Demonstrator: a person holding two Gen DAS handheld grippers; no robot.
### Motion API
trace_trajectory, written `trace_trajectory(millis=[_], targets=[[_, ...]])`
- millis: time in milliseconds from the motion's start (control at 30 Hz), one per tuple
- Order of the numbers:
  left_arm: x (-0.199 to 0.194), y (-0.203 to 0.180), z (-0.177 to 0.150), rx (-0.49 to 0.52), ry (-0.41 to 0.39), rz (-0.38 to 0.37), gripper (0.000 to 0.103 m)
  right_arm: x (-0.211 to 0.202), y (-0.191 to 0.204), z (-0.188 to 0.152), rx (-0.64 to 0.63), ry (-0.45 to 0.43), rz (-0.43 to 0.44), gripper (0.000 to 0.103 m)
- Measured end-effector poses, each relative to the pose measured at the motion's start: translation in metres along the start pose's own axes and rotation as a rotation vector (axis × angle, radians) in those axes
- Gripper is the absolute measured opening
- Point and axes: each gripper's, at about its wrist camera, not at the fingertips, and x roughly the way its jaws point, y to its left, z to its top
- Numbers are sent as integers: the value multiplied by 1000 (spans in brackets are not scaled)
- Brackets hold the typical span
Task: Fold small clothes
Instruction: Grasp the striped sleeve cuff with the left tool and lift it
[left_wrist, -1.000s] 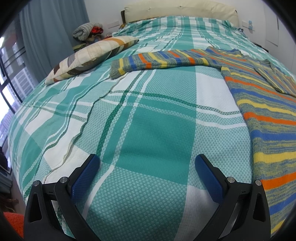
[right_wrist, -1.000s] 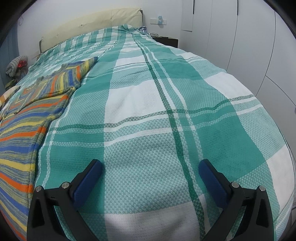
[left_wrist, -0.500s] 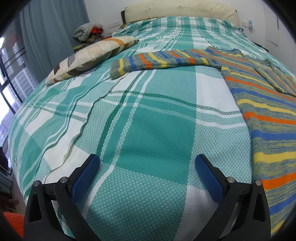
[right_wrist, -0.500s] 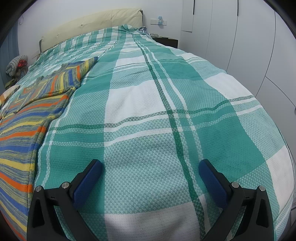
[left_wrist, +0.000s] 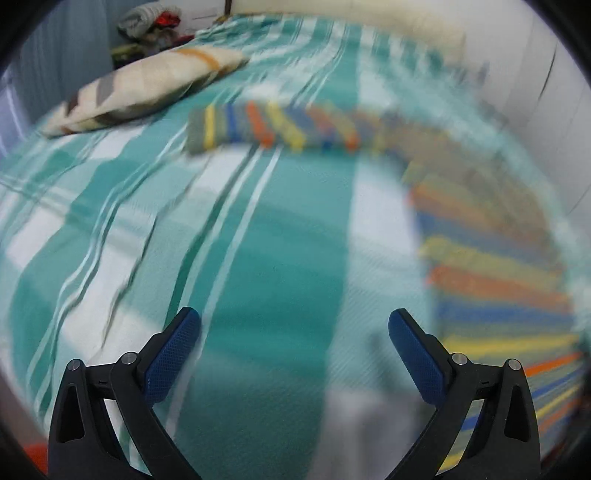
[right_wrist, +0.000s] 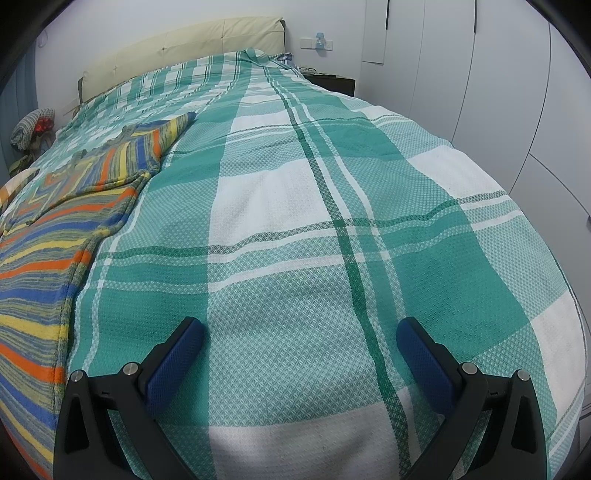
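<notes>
Grippers (left_wrist: 294, 332) (right_wrist: 300, 341) wide open, both empty.

Left wrist cam sits low over the bed (left_wrist: 266, 258), near the foot end, and faces fwd along the left claw (left_wrist: 293, 328) toward the headboard, turned a bit to the pillow (left_wrist: 147, 88) side; the pic is motion-blurred. Right wrist cam is at about the same low height, close above the bedcover, and looks along the right claw (right_wrist: 299, 334) toward the headboard (right_wrist: 184, 48) and wardrobe doors (right_wrist: 480, 74). Both views share the striped sweater (left_wrist: 498, 258) (right_wrist: 44, 243): at right edge in left cam, at left edge in right cam.
</notes>
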Motion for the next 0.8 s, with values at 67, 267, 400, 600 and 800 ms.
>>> trace_trajectory(millis=[67,267,400,600,800], targets=[[-2,13,29,-65,-28,-50,102,0,0,0,-1,0,-1,103],[68,83,96,-441,65,-155,101,2,1,2,-9,1,-5,103],[97,107,111,-625,11,-167,99,2,1,2,-9,1,-6,103],[113,108,131,-674,10,-85,6,3,2,3,-13,3,-11,103],[48,-9,196,-199,-129,-20,7,3,2,3,-18,5,-15,103]])
